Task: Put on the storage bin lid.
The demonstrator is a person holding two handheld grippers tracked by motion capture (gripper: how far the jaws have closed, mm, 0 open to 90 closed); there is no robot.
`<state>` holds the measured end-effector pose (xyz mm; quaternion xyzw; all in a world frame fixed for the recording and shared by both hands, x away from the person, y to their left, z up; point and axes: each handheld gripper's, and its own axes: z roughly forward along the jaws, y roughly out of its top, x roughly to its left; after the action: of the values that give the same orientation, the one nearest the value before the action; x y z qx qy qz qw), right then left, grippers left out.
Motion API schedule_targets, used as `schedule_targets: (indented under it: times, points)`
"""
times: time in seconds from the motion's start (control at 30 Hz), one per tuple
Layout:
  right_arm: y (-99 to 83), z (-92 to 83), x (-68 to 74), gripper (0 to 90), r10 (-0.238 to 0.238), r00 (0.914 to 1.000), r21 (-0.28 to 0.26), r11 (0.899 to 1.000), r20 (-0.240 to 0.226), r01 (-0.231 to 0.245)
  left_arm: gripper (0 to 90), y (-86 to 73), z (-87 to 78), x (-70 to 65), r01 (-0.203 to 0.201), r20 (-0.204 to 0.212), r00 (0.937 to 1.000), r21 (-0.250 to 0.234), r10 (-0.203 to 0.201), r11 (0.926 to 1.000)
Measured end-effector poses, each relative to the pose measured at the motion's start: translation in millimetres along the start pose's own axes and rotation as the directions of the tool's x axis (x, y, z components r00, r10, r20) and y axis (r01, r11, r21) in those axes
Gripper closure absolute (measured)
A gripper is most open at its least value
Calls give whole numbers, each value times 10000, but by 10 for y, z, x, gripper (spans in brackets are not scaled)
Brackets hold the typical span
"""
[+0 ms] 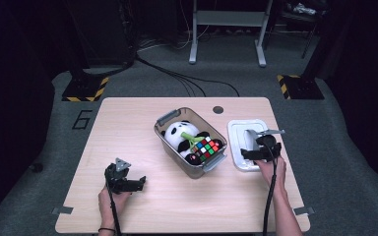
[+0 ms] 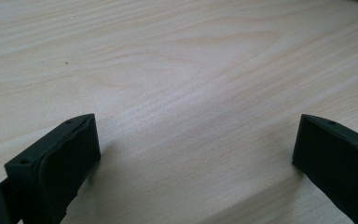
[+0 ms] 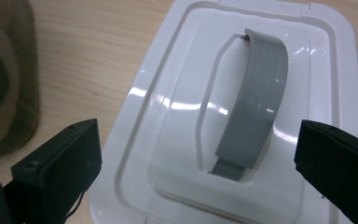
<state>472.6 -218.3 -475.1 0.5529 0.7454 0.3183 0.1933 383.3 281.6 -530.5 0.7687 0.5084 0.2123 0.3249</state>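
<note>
Left gripper [image 1: 128, 184]: nearest the camera in the high view, at about 7 o'clock on the table [image 1: 142, 211], held in the person's left hand [image 1: 113, 200]; jaws spread wide with nothing between them.
Left gripper view: bare pale wood between and beyond the two black jaws.
Right gripper [image 1: 256, 153]: at about 4 o'clock, held in the right hand [image 1: 271, 169]; jaws wide apart, holding nothing, poised over the near end of the lid.
Lid [image 1: 241, 129]: white, lying flat on the table just right of the bin, top side up.
Handle [image 3: 256, 105]: grey arched strap in the recess of the lid [image 3: 168, 121], running toward 12 o'clock in the right gripper view, midway between the two jaws and apart from both.
Right gripper view adds: the handle's arch and the lid's stepped rim, which the high view shows small and partly behind the gripper.
Bin [image 1: 170, 117]: clear, uncovered, mid-table, holding a panda toy [image 1: 179, 132] and a puzzle cube [image 1: 206, 147].
Edges: the lid's right side lies near the table's 3 o'clock edge; a narrow strip of wood separates lid and bin.
Open room: broad bare wood across the near half of the table between the two hands.
</note>
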Motion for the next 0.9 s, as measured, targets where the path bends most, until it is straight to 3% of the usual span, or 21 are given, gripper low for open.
schedule_targets:
  times: [0.17, 0.3, 0.57, 0.67, 0.9]
  points:
    - [79, 156, -88, 62, 371, 9991, 261, 9990, 196, -376, 5, 0, 1, -2, 29, 0, 10000, -12, -29, 10000]
    - [114, 236, -147, 228, 645, 9966, 199, 9976, 517, -656, 5, 0, 1, -2, 24, -1, 10000, -12, -24, 10000]
    - [99, 344, -183, 598, 513, 9943, 264, 9982, 931, -540, 6, -1, 1, -2, 20, 1, 10000, -26, -20, 10000]
    - [102, 337, -184, 640, 612, 9940, 200, 9978, 902, -632, 6, -1, 1, -2, 22, 3, 10000, -26, -22, 10000]
    - [139, 214, -156, 666, 127, 9976, 46, 9999, 682, -130, 7, -1, 1, -2, 23, 1, 10000, -29, -23, 10000]
